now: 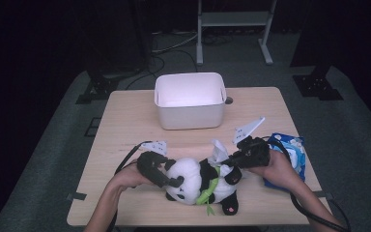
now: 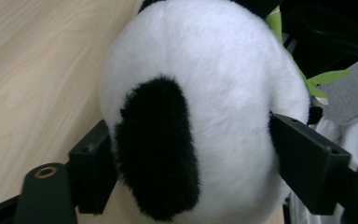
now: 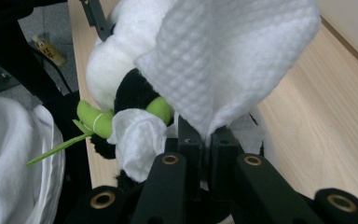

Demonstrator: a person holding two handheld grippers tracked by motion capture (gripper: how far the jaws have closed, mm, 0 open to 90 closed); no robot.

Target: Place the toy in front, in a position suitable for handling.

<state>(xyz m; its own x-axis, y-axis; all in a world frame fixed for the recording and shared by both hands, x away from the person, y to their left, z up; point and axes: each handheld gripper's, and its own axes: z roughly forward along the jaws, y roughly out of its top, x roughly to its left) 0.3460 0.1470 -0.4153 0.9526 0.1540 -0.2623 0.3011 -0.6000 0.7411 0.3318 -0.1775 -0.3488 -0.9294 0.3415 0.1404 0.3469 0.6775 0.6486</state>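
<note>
White plush panda point(image 1: 198, 186) lying on the table point(image 1: 125, 121), head clamped by left gripper point(image 1: 171, 180), right gripper point(image 1: 229, 162) just past its belly. From left gripper view: jaws pressing both sides of the head. From right gripper view: jaws shut on a wipe point(image 3: 223, 60). Likely wiping step; next, rub wipe across fur.

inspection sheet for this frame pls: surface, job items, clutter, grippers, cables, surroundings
Surface: wooden table, light, bare at left.
Job's things: plush panda lying near front edge; white wipe.
Clutter: white bin at the back; blue packet at right.
Grippers: left gripper jaws around the panda's head; right gripper shut on the wipe.
Cables: black cable trailing from the right gripper.
Surroundings: grey carpet, metal stand behind.
</note>
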